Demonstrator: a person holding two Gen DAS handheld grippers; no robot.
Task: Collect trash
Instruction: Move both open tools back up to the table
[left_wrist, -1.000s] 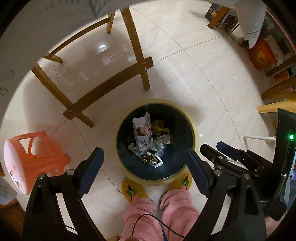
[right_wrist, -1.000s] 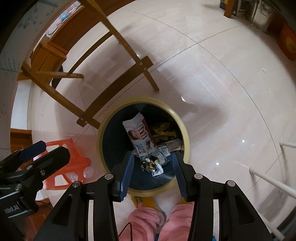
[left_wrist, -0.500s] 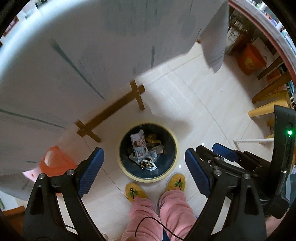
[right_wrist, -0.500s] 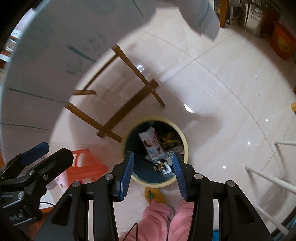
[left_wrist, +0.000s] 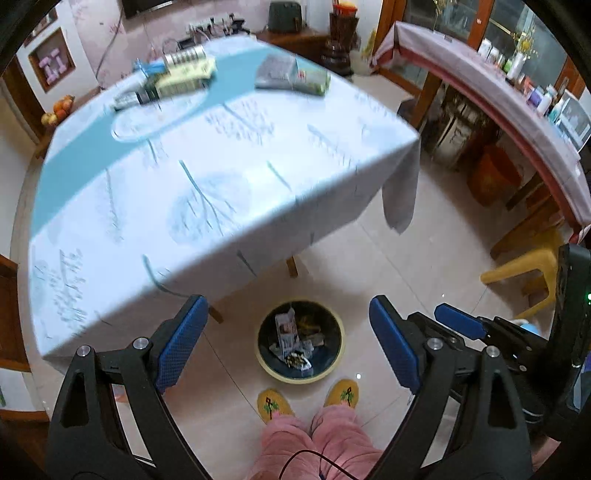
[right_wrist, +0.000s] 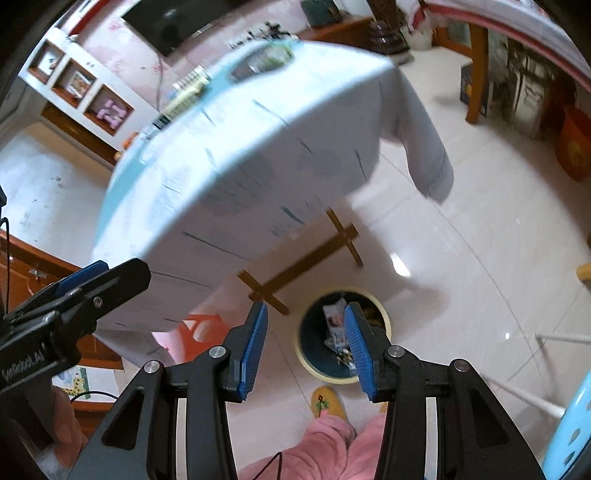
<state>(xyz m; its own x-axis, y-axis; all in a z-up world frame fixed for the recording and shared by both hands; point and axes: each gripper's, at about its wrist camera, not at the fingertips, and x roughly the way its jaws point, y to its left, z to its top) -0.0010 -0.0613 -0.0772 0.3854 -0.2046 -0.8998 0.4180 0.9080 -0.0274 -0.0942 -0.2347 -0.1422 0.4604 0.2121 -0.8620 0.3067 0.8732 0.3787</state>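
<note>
On the floor at six o'clock in my left wrist view, the trash bin (left_wrist: 301, 341) sits just ahead of my slippers (left_wrist: 308, 400), and I can see wrappers and a crumpled carton (left_wrist: 286, 326) already lying inside it, so I judge at least part of the collecting done. What looks left is up on the table (left_wrist: 221, 166): at about eleven and twelve o'clock, on the far side of the blue-and-white cloth, there are blurred items, a flat greenish packet (left_wrist: 184, 75), a grey box (left_wrist: 291, 72) and what may be a can, but I cannot tell from here which of these count as trash. The near half of the tabletop carries nothing I can make out. My left gripper (left_wrist: 288, 341) has its jaws spread wide, with only the bin and floor showing between the blue pads (left_wrist: 181, 341), far below them; it holds nothing. My right gripper (right_wrist: 304, 347) has its jaws roughly half apart, again with only floor and the bin's rim (right_wrist: 384, 314) showing through the gap at about five o'clock, and the pads (right_wrist: 253, 345) touch nothing. Both hang empty above the floor beside the table's near edge, so my guess is the next reach goes to the tabletop.
</note>
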